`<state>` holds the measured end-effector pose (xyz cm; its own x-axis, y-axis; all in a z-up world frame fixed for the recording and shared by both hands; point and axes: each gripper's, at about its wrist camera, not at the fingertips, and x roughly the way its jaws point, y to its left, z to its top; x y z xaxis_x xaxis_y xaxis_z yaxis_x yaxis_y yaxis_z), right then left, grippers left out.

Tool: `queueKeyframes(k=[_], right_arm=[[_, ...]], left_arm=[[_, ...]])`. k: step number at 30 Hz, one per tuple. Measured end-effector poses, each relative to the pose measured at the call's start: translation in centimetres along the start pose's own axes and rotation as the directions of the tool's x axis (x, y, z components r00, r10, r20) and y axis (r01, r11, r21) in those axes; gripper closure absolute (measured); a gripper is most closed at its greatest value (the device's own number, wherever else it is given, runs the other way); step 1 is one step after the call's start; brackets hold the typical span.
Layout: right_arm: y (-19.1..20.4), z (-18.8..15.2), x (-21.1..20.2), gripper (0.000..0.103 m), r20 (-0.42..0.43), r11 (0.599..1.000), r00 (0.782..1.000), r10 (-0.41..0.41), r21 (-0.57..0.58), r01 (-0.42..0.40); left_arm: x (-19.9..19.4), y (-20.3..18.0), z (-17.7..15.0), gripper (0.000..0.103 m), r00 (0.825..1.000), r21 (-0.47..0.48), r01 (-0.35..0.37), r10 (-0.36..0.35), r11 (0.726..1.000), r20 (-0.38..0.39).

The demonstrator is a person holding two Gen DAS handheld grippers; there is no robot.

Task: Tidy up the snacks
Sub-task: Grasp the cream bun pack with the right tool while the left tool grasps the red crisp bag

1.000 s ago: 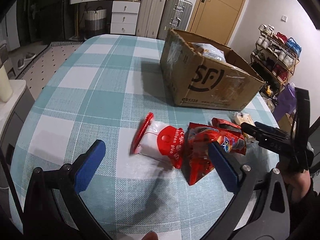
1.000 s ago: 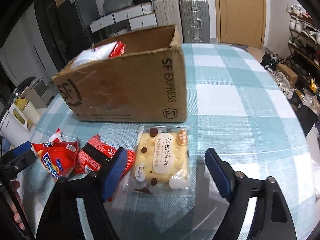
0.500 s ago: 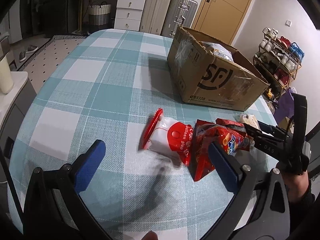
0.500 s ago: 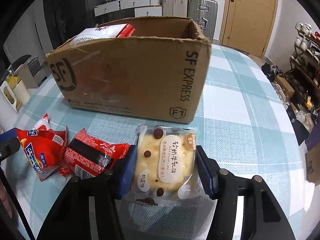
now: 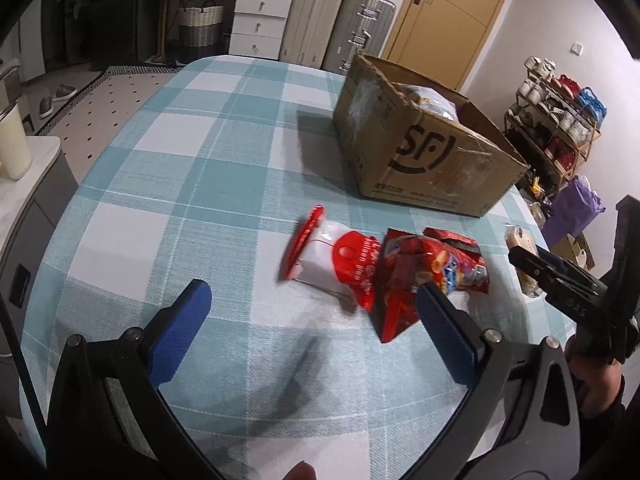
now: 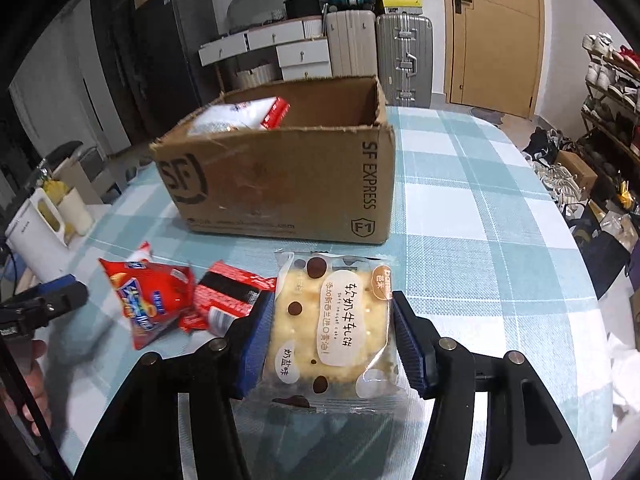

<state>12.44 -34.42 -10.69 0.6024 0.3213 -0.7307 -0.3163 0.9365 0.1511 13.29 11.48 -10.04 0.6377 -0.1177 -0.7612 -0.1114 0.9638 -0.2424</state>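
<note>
We see left tongs gaping wide, nothing between pads, over table. White-and-red snack bag just right of them, overlapping red chip bag; red-and-black packet touching it. Cardboard box farther back, packets inside. We see right tongs, having just closed, clenched on nougat-cake packet, near box.

table: teal-and-white checked tablecloth | door: yellow-brown wooden door, closed | luggage: silver suitcase upright beside a beige suitcase | storage: white drawer unit, woven basket just left of it | right wall: shoe rack | left edge: white kettle
</note>
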Motion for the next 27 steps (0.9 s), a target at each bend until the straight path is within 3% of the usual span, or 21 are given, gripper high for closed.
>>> queueKeyframes(k=[18, 27], right_arm=[[-0.7, -4.3, -3.9, 0.046, 0.04, 0.998, 0.998, 0.042, 0.055, -0.044], [-1.6, -4.7, -4.5, 0.046, 0.05, 0.997, 0.999, 0.02, 0.076, -0.023]], left_arm=[[2.6, -4.2, 1.2, 0.001, 0.996, 0.055, 0.086, -0.086, 0.995, -0.013], [5.0, -6.1, 1.7, 0.001, 0.998, 0.112, 0.064, -0.062, 0.992, -0.027]])
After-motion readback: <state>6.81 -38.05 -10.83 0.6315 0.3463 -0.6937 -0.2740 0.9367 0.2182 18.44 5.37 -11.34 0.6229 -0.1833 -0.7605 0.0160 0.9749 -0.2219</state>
